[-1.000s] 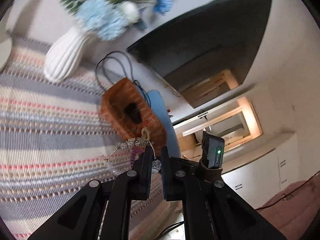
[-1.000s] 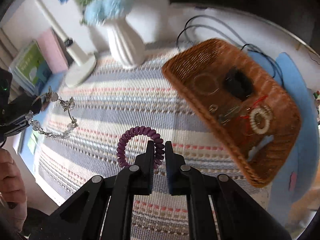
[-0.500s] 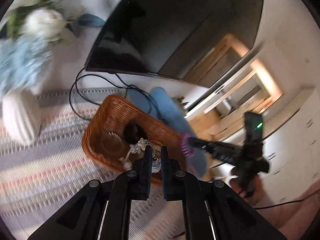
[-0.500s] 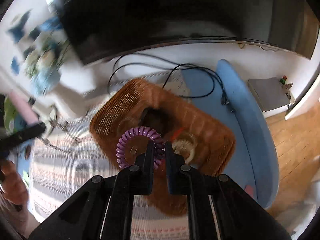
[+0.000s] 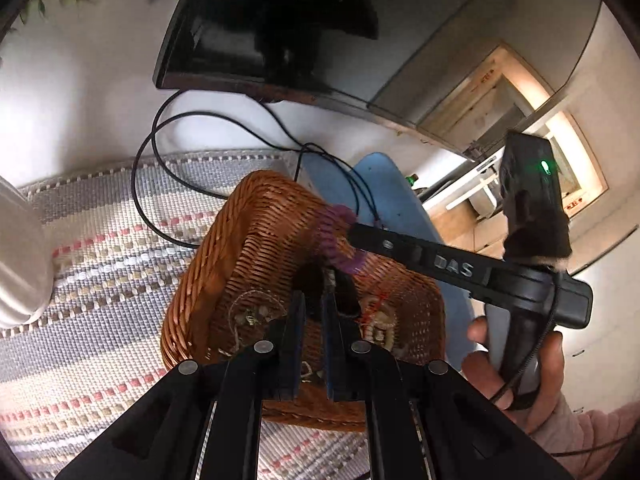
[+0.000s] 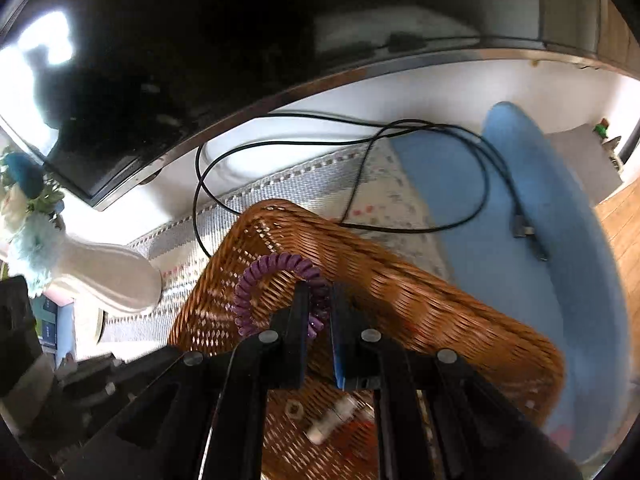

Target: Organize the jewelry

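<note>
A brown wicker basket [image 5: 256, 240] stands on a striped woven mat and holds several jewelry pieces; it also shows in the right wrist view [image 6: 420, 280]. My left gripper [image 5: 314, 304] hangs over the basket with its jaws slightly apart and nothing visible between them; a crystal bead bracelet [image 5: 250, 316] lies on the basket floor just left of it. My right gripper [image 6: 319, 300] is shut on a purple spiral hair tie [image 6: 256, 280] and holds it over the basket. In the left wrist view the right gripper [image 5: 352, 236] reaches in from the right with the hair tie [image 5: 334, 240].
A white ribbed vase [image 6: 108, 276] with flowers stands left of the basket. A dark monitor [image 6: 200, 60] rises behind, with black cables [image 6: 360, 160] looping on the mat. A blue pad [image 6: 540, 208] lies to the right.
Both grippers moved in over the basket. The bead bracelet has left my left gripper and lies in the basket. The right gripper still holds the hair tie.
</note>
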Motion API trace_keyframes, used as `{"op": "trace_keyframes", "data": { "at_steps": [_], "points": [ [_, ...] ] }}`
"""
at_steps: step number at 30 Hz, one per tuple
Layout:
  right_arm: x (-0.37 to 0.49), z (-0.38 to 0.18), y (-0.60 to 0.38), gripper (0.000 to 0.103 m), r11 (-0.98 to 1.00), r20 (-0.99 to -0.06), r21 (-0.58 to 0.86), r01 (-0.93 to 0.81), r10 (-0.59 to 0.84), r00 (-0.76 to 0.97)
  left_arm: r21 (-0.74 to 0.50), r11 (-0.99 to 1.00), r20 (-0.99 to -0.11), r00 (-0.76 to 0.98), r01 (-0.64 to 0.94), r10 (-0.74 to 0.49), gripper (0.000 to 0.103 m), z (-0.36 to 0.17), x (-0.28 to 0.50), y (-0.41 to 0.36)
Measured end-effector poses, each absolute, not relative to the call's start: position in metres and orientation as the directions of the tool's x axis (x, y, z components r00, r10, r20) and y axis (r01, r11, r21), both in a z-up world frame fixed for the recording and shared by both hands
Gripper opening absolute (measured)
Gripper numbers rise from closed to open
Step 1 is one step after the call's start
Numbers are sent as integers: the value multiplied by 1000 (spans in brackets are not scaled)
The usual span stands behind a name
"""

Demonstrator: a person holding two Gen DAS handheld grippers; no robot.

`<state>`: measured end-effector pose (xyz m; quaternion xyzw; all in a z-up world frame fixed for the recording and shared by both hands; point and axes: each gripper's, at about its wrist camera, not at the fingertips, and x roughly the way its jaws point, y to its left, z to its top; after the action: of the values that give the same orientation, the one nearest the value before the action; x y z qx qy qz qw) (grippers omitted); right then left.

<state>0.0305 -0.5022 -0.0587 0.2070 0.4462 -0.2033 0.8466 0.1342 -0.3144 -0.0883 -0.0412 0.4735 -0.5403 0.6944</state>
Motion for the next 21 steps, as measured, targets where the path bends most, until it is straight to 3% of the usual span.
{"op": "trace_keyframes", "data": {
  "at_steps": [9,13,15,21],
  "points": [
    [52,-85,-513,13,830,-861,231,508,-69,504,-506,459,-663,11,730,-749,10,-91,132,-316],
    [35,-82,-511,14,825,-865,219,522,-83,495,-453,477,-698,32,753,-715,25,-85,121,-310],
    [22,-74,-507,15,824,-857,233,516,-77,509,-425,482,-700,59,766,-712,26,-77,111,-301],
    [-28,-25,-470,36,847,-810,192,495,-148,568,-348,502,-672,162,792,-723,27,-32,80,-270]
  ]
}}
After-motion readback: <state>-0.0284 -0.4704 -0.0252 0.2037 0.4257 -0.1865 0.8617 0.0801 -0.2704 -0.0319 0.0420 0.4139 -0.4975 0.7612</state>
